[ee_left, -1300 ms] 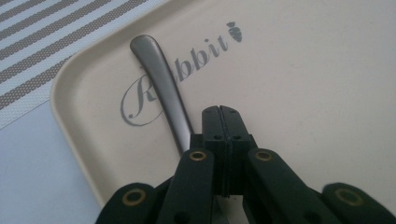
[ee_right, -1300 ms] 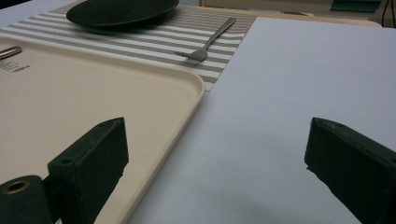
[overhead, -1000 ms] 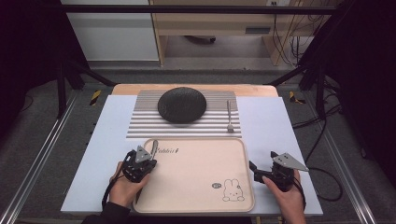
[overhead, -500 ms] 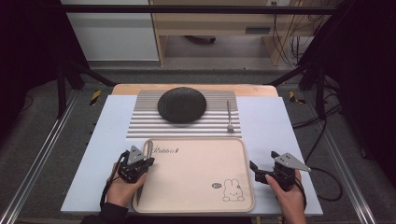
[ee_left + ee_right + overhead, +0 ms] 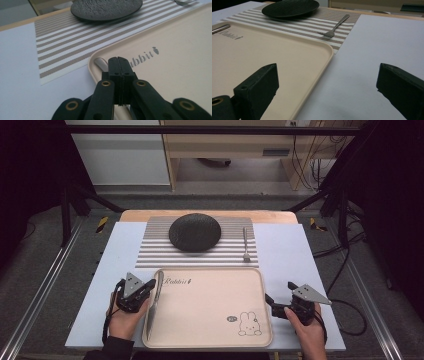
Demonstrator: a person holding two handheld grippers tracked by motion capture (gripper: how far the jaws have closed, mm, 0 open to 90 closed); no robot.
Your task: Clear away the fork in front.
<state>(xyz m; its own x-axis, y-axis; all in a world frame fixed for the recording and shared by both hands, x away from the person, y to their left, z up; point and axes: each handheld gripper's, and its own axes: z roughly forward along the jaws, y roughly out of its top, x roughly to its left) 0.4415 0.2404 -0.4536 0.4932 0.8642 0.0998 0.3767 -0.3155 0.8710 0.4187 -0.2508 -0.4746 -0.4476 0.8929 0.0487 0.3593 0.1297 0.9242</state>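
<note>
One dark round textured plate [image 5: 195, 232], one silver metal fork [image 5: 246, 245], one silver metal knife [image 5: 154, 301], one beige rectangular plastic tray [image 5: 210, 320] with a rabbit print, and one grey-and-white striped placemat [image 5: 155, 252] sit on the worktop [image 5: 295, 255].

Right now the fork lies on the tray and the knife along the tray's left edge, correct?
Not quite. The fork lies on the striped mat, right of the black plate, as the high view shows. The knife does lie along the left edge of the tray.
</note>
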